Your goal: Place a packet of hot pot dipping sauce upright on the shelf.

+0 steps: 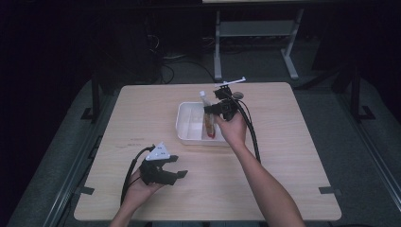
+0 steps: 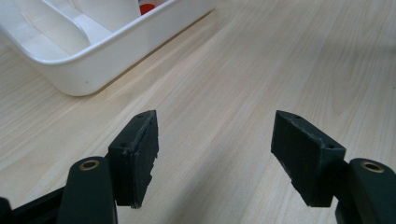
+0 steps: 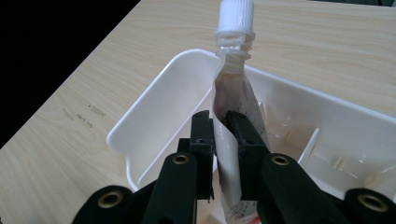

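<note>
Placing the pouch [image 1: 208,124] into the tray [image 1: 185,124] appears to be the step in hand; judged from the high view, it goes well if the right hand-held gripper [image 1: 211,109] lets go only once the pouch foot rests on the tray floor, then lifts straight up clear of the cap. In that view the pouch stands nearly upright in the tray's right compartment, gripper at its upper body. The left hand-held gripper [image 1: 176,166] rests low over the tabletop [image 1: 283,156], well apart from the tray.

Left gripper view: jaws spread wide, nothing between them, bare tabletop beneath, tray corner [image 2: 88,70] ahead.

Right gripper view: the jaws stand close on either side of the pouch [image 3: 233,100]; whether the pads press it or have just slackened I cannot tell. Cap [image 3: 236,16] points up and away.
</note>
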A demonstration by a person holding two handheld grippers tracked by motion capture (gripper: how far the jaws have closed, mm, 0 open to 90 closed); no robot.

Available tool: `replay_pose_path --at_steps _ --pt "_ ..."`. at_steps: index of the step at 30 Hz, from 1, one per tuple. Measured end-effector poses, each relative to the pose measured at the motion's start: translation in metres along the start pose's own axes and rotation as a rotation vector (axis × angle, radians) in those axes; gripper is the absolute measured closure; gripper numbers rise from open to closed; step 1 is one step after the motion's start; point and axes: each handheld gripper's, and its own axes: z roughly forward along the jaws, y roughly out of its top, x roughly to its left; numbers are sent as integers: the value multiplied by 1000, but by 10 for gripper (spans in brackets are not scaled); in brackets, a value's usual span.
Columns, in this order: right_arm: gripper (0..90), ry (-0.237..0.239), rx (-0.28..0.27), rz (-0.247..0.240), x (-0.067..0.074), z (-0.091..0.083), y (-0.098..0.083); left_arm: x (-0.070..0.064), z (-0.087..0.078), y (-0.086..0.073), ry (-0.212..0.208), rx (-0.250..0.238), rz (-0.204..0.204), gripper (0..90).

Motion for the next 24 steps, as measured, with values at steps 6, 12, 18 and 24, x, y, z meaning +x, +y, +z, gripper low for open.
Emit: replay_pose_path --at_steps 6,12,18,24 --pt "765 14 -4 1 -1 -6 -2 0 0 0 -1 3 1 316" --pt "743 41 6 -5 0 -9 -3 -1 1 0 0 3 2 317" --pt "723 46 15 -12 0 -8 -6 -1 1 0 -1 3 2 317" --pt "697 38 31 -46 4 -10 -7 -2 1 1 -5 5 9 317"
